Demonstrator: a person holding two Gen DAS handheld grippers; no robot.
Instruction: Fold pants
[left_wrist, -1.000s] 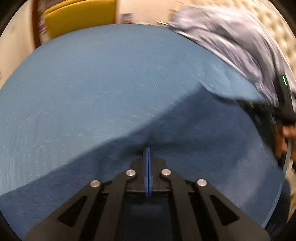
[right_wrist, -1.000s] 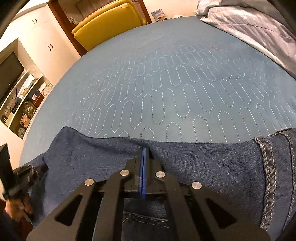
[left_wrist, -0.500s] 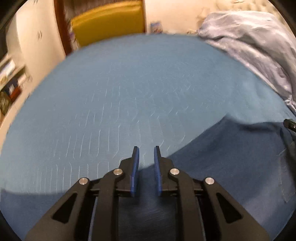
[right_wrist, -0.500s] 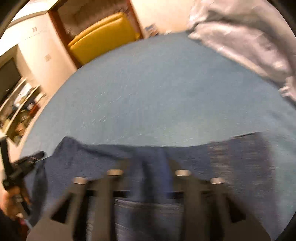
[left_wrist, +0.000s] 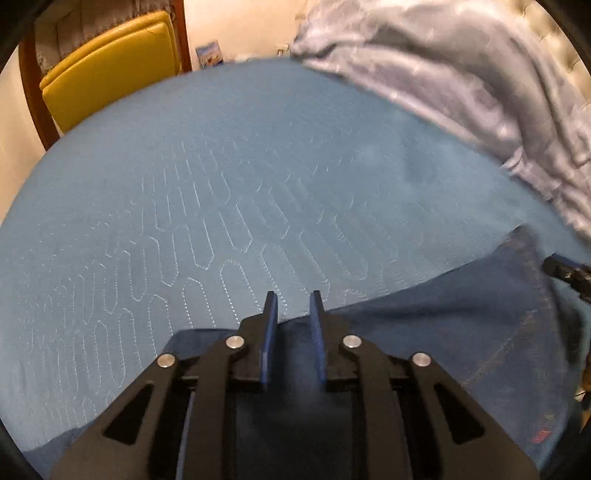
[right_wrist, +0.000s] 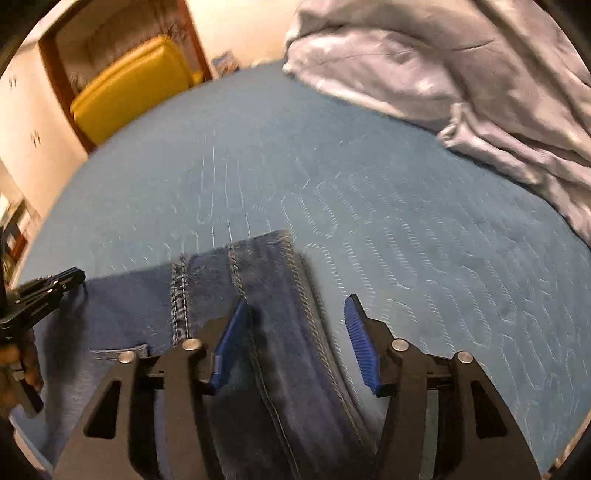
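Dark blue jeans (left_wrist: 443, 325) lie flat on the blue quilted bed cover (left_wrist: 221, 184). My left gripper (left_wrist: 293, 299) is open and empty, its blue pads just over the jeans' far edge. In the right wrist view the jeans (right_wrist: 273, 295) show a stitched seam and hem. My right gripper (right_wrist: 297, 306) is open wide and empty, its jaws either side of the seamed fold. The other gripper shows at the left edge of the right wrist view (right_wrist: 48, 288) and at the right edge of the left wrist view (left_wrist: 565, 267).
A crumpled grey duvet (left_wrist: 461, 81) is heaped at the back right of the bed; it also shows in the right wrist view (right_wrist: 443, 62). A yellow chair (left_wrist: 110, 70) stands beyond the bed's far edge. Shelving is at the far left (right_wrist: 14, 229).
Both grippers were shut on the jeans one second ago and have opened, letting the cloth drop flat. The right gripper has shifted toward the jeans' right seamed end.
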